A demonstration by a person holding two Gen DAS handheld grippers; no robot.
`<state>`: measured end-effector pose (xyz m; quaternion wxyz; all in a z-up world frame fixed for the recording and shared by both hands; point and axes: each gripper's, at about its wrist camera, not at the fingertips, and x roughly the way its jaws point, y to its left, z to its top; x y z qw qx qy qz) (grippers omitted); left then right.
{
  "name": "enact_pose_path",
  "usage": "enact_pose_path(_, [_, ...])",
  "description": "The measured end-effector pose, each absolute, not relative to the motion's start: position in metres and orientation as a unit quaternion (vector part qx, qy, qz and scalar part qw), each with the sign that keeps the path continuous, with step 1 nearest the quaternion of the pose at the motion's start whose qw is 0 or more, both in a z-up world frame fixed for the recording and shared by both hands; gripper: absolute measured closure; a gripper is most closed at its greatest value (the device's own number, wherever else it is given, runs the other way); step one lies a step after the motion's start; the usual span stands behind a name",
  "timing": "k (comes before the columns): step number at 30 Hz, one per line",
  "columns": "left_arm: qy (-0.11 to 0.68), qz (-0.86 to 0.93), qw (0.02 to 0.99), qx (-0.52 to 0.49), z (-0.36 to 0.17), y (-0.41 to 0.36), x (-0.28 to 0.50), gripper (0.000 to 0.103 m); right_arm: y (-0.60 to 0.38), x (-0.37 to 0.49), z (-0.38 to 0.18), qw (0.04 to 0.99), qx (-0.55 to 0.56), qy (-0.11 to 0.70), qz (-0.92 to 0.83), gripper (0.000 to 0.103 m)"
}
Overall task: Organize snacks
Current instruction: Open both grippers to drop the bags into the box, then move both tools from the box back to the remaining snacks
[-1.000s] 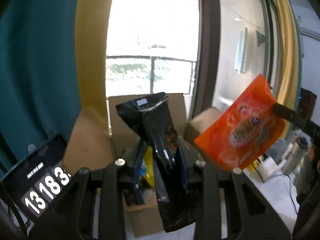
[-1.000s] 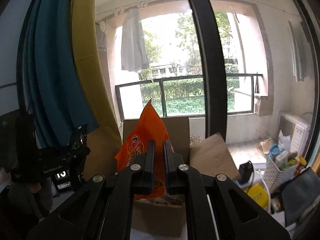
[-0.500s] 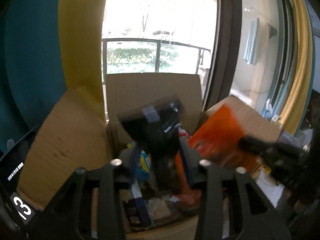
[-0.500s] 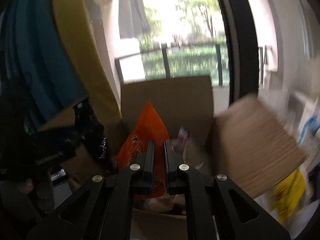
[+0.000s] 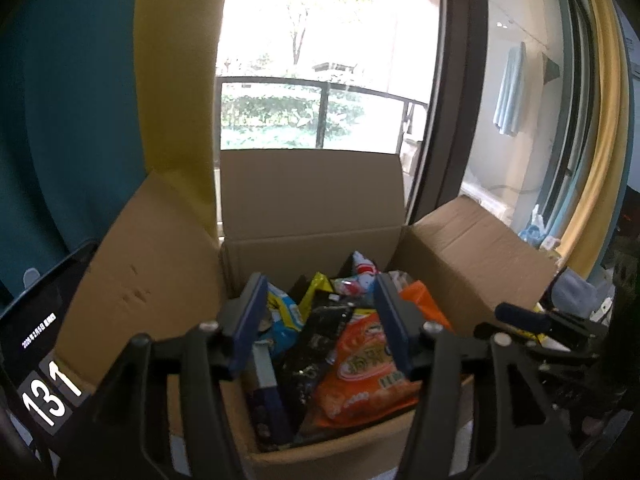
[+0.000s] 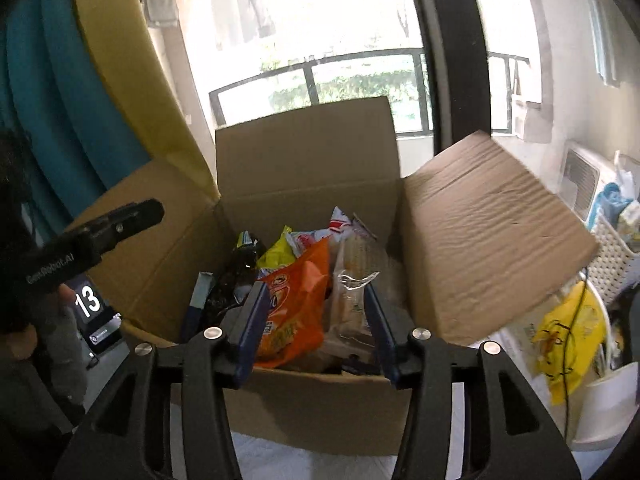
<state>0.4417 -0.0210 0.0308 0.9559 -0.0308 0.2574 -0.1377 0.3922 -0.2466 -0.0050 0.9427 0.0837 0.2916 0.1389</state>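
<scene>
Both claws, the left gripper [image 5: 320, 304] and right gripper [image 6: 314, 312], are opening above the cardboard box [image 6: 308, 172], gripping nothing. Just below and ahead of them, the orange bag [image 5: 366, 368] and black bag [image 5: 308, 360] lie inside among other snacks. Whether more snacks remain outside cannot be told.

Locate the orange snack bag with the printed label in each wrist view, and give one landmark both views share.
Left wrist: the orange snack bag lies in the box, centre-right, partly behind the right-hand finger.
Right wrist: the same bag stands low at centre, between the fingers.
Shared landmark: the upright back flap of the cardboard box.
</scene>
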Motion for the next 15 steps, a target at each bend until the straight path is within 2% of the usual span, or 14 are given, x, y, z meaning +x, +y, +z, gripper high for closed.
enact_pose_path(7, [0.253,-0.145,0.956,-0.007,0.041,-0.033,0.416,0.040,-0.257,0.371,0.004,0.944,0.089,0.280,0.147,0.050])
enact_pose_path(15, [0.245,-0.142,0.959,-0.013,0.053,-0.031,0.380,0.028,-0.262,0.345,0.013,0.945,0.092,0.269,0.163,0.050])
